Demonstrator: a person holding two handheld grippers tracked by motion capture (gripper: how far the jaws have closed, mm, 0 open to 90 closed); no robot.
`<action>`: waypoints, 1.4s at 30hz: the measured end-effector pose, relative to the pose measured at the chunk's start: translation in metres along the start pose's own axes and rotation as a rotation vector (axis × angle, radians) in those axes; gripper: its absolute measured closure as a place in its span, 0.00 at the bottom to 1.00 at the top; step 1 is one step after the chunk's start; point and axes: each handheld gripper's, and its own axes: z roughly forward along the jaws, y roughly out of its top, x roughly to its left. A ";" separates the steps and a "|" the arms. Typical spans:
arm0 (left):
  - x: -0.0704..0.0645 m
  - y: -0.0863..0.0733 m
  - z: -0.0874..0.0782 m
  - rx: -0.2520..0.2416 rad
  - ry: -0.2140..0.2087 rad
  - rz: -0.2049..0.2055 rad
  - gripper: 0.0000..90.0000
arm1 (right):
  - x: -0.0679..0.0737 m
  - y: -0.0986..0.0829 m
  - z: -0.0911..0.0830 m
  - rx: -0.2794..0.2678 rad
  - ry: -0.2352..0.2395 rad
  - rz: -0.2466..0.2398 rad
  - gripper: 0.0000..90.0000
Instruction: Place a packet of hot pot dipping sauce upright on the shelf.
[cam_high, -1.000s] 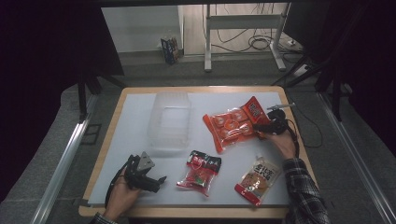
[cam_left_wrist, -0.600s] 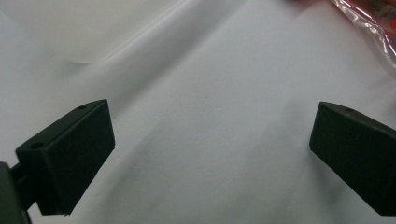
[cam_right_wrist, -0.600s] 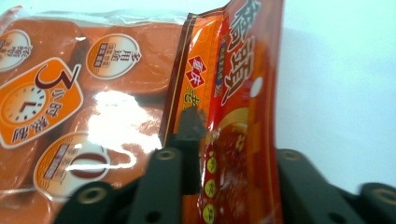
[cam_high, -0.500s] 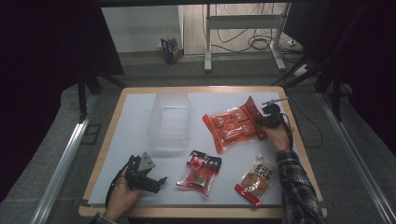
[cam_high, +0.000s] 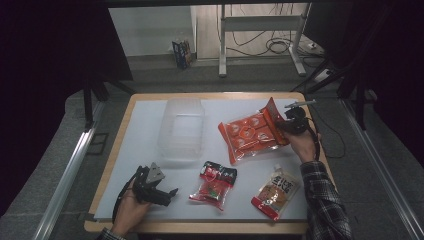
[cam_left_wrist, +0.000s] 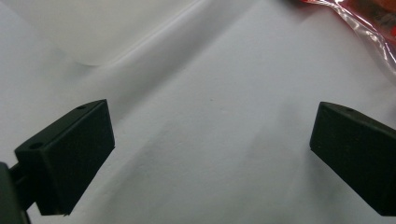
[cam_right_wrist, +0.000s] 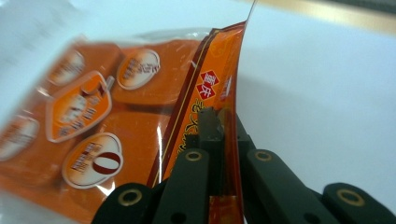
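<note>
A large orange snack bag lies on the white table top, right of centre. My right gripper is shut on the bag's right edge, which is lifted and folded upward. In the right gripper view the jaws pinch that edge of the orange bag around my right gripper. My left gripper rests near the front left of the table, open and holding nothing. In the left gripper view its jaws stand wide apart at my left gripper over bare white surface.
A clear plastic tub stands left of the orange bag. A small red snack packet and a red-and-tan pouch lie near the front edge. The corner of a red packet lies ahead of the left gripper.
The right gripper has closed on the orange bag's right edge and raised it, so that edge now stands up off the table. The left gripper has stayed put.
</note>
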 end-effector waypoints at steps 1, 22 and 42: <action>0.000 0.000 0.000 0.001 0.003 0.001 0.00 | 0.005 0.008 -0.010 -0.031 0.014 -0.004 0.98; -0.001 0.000 -0.001 -0.001 0.004 0.001 0.00 | 0.070 0.076 -0.059 -0.132 0.144 -0.069 0.98; 0.000 0.000 -0.002 -0.009 0.008 0.005 0.00 | 0.126 0.121 -0.071 -0.174 0.221 -0.163 0.99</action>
